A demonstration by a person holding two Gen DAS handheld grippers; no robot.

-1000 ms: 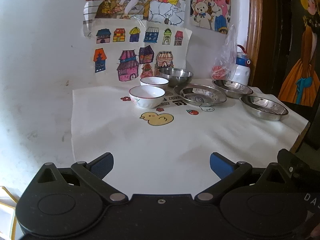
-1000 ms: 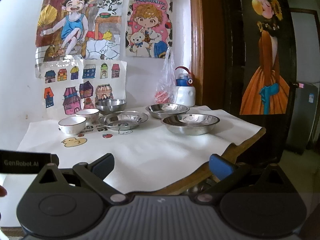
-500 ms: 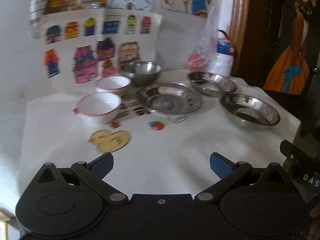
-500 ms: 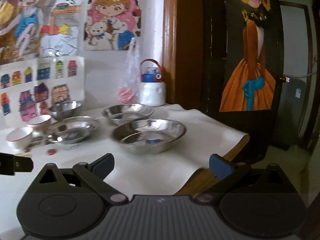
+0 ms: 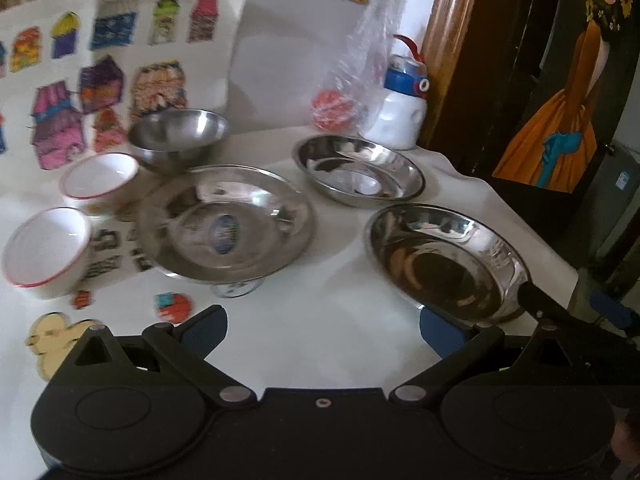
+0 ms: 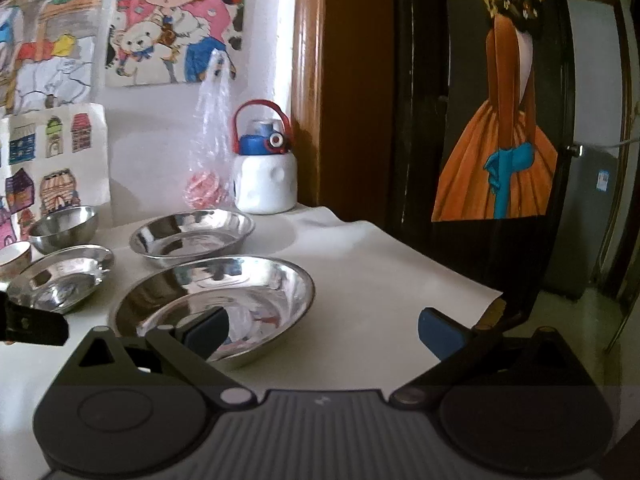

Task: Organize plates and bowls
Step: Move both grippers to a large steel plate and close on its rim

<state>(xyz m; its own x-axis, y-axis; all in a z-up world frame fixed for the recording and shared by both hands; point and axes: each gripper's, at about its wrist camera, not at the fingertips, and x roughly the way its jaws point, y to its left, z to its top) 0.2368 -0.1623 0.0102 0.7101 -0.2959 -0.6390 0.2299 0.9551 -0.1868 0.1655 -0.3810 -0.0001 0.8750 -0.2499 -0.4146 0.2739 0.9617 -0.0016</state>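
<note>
Three steel plates lie on the white tablecloth [image 5: 320, 320]: a near right plate [image 5: 444, 260], a middle plate [image 5: 228, 232] and a far plate [image 5: 358, 168]. A steel bowl [image 5: 178, 136] stands behind two white red-rimmed bowls [image 5: 100, 176] [image 5: 44, 252]. My left gripper [image 5: 322, 326] hovers open over bare cloth in front of the plates. In the right wrist view my right gripper [image 6: 324, 328] is open, its left finger [image 6: 204, 330] over the rim of the near plate [image 6: 216, 296], with the far plate [image 6: 192, 234] and middle plate [image 6: 60, 276] behind.
A white bottle with a blue lid and red handle [image 6: 266, 176] and a plastic bag [image 6: 210, 152] stand at the back by the wooden door frame [image 6: 308, 80]. The table edge [image 6: 492, 300] drops off at the right. Drawings cover the wall [image 5: 280, 60].
Both grippers have moved forward and to the right, nearer the steel plates. The right gripper's left finger now reaches the near plate's rim. Both stay open.
</note>
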